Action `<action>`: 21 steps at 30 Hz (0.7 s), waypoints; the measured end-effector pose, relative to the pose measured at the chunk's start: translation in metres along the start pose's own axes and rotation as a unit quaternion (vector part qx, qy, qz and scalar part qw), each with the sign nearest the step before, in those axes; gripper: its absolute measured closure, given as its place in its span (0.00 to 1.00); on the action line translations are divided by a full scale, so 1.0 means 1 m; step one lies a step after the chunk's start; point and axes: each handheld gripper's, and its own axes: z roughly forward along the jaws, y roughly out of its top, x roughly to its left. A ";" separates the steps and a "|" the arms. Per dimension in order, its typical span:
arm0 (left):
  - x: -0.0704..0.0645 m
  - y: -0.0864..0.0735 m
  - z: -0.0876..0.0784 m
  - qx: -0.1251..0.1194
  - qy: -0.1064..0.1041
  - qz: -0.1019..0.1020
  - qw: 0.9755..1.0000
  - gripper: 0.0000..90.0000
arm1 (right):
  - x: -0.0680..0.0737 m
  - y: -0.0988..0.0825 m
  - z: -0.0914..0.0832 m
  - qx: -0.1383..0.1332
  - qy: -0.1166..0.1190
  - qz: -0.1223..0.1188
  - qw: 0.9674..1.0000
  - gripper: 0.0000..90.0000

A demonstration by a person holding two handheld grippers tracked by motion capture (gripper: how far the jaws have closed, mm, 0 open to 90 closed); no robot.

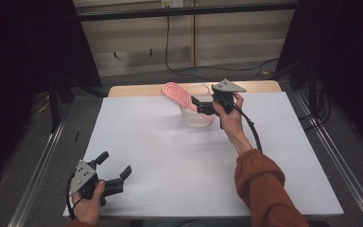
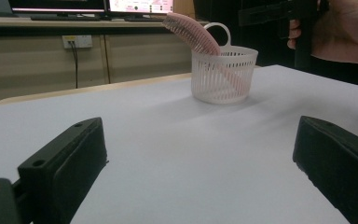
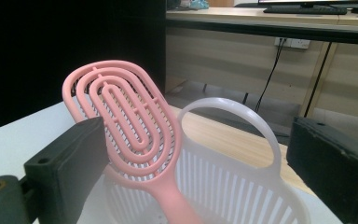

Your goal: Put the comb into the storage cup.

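High view: brush [image 1: 176,94] stood in basket [image 1: 197,118]; right gripper [image 1: 199,105] jaws wide, gripping nothing, release seemingly done. Next: withdraw. Left gripper [image 1: 116,166] open, empty.

No text, label, brand, number or sign can be read in any of the views. The monitor [image 2: 140,5] at the far edge of the left gripper view shows bright content, too small and blurred to make out. The pink hairbrush [image 3: 121,126], the white basket [image 2: 222,74] and the white bench [image 1: 170,151] carry no lettering that shows.
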 end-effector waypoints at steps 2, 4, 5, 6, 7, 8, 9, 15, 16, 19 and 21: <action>0.001 0.000 0.000 0.001 0.002 0.001 1.000 0.03 | -0.001 -0.001 -0.001 0.000 -0.003 0.001 1.000 0.05; 0.001 0.000 -0.001 0.000 0.002 0.000 1.000 0.03 | -0.001 -0.001 -0.002 0.000 -0.002 0.001 1.000 0.05; 0.001 0.000 -0.001 0.000 0.002 0.000 1.000 0.03 | 0.000 -0.001 -0.003 0.001 0.000 0.004 1.000 0.05; 0.001 0.000 -0.001 -0.001 0.002 -0.001 1.000 0.03 | 0.000 -0.001 -0.004 0.001 0.002 0.005 1.000 0.04; 0.001 -0.001 -0.001 -0.001 0.002 -0.002 1.000 0.03 | 0.000 0.000 -0.007 -0.006 0.000 0.006 1.000 0.04; 0.001 -0.001 -0.001 -0.001 0.002 -0.004 1.000 0.03 | 0.000 0.000 -0.007 -0.006 0.000 0.006 1.000 0.04; 0.001 -0.001 -0.001 0.000 0.002 -0.002 1.000 0.03 | -0.001 0.000 -0.008 -0.007 -0.001 0.005 1.000 0.04; 0.001 0.000 -0.002 -0.002 0.000 0.000 1.000 0.03 | -0.002 -0.003 -0.017 -0.015 -0.012 0.002 1.000 0.04; 0.001 0.000 -0.002 -0.003 0.000 0.000 1.000 0.03 | -0.002 -0.003 -0.017 -0.015 -0.013 0.002 1.000 0.04; 0.001 0.000 -0.002 -0.003 0.000 0.001 1.000 0.03 | -0.003 -0.004 -0.021 -0.018 -0.016 0.003 1.000 0.04; 0.001 0.000 -0.001 -0.005 0.000 -0.001 1.000 0.03 | -0.003 -0.004 -0.024 -0.019 -0.015 0.001 1.000 0.05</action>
